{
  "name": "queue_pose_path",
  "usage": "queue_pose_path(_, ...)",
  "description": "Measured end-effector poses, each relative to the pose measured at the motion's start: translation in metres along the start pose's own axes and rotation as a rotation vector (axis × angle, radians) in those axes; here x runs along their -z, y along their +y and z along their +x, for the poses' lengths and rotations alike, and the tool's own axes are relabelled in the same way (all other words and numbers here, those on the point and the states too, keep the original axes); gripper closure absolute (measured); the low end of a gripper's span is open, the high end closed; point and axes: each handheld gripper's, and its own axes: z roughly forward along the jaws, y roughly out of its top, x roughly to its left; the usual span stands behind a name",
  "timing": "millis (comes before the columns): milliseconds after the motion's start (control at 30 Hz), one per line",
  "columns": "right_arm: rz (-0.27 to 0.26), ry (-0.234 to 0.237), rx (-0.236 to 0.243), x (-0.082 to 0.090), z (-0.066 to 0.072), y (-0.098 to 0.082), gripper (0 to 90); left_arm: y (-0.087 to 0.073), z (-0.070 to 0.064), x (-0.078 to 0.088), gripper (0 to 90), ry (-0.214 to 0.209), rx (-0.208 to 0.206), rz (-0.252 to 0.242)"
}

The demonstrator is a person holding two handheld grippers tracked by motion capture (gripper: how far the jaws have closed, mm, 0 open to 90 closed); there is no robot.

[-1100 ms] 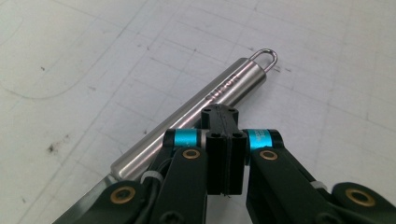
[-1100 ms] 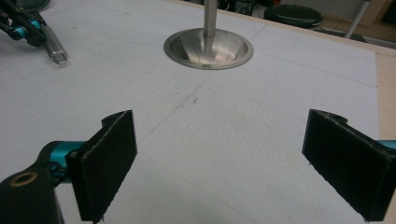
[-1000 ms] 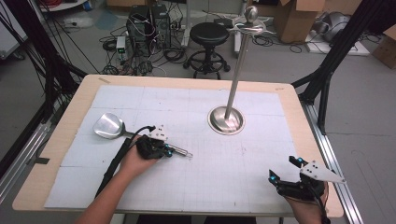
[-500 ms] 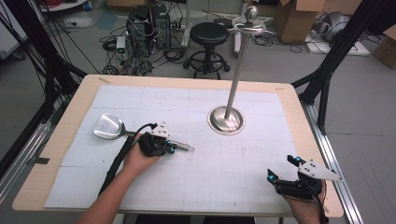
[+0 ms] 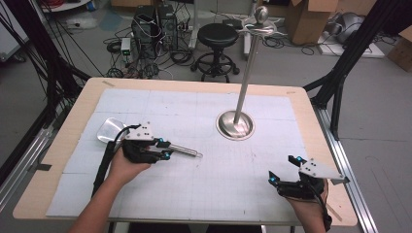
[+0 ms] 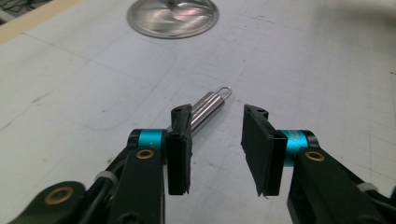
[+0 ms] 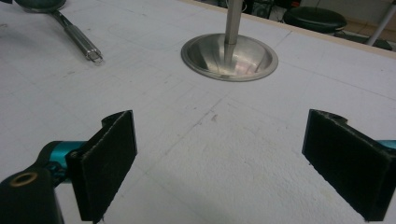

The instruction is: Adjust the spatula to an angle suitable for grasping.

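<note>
A: High view first. Left claw (image 5: 165, 149) sits over the handle of a metal ladle (image 5: 182, 151) lying flat on the desk (image 5: 204, 85); its bowl pokes out at the far left of the hand. Step looks like a release of the handle and a pull-back.

B: Jaws?

A: They've just been opening, now partly spread. To do it well: finish spreading before lifting away, so a pad doesn't drag the handle and roll the ladle.

B: Right side?

A: Right claw (image 5: 284, 171) rests near the desk's near right corner, well apart from the ladle and from the steel stand (image 5: 235, 124) with its pole.

B: Left gripper view?

A: Left claw (image 6: 215, 149), clear gap between the pads. The ladle (image 6: 208, 107) handle runs from behind the left pad to its wire hanging loop; it looks free of both pads, though the left pad hides where they'd meet.

B: Right gripper view?

A: Right claw (image 7: 219, 163) spread wide, nothing between. Ladle (image 7: 79, 39) at top left, bowl cut off by the frame edge; the stand (image 7: 229, 56) base is ahead, pole cropped at the top.
</note>
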Motion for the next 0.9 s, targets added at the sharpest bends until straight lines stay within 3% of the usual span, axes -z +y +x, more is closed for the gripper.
queue_pose_path(333,0.000,0.024,0.009,-0.014,0.002,0.006,8.6,-0.010,0.010,0.041,47.1,0.036,0.006,-0.068)
queue_pose_path(567,-0.002,0.044,0.018,-0.021,0.006,0.010,8.6,-0.015,0.010,0.051,33.0,0.021,-0.008,-0.105)
queue_pose_path(733,-0.004,0.046,0.014,-0.023,0.004,0.010,8.6,-0.019,0.009,0.055,30.1,0.005,-0.021,-0.127)
queue_pose_path(900,-0.004,0.053,0.011,-0.028,0.004,0.011,8.6,-0.022,0.011,0.058,27.2,0.013,-0.006,-0.140)
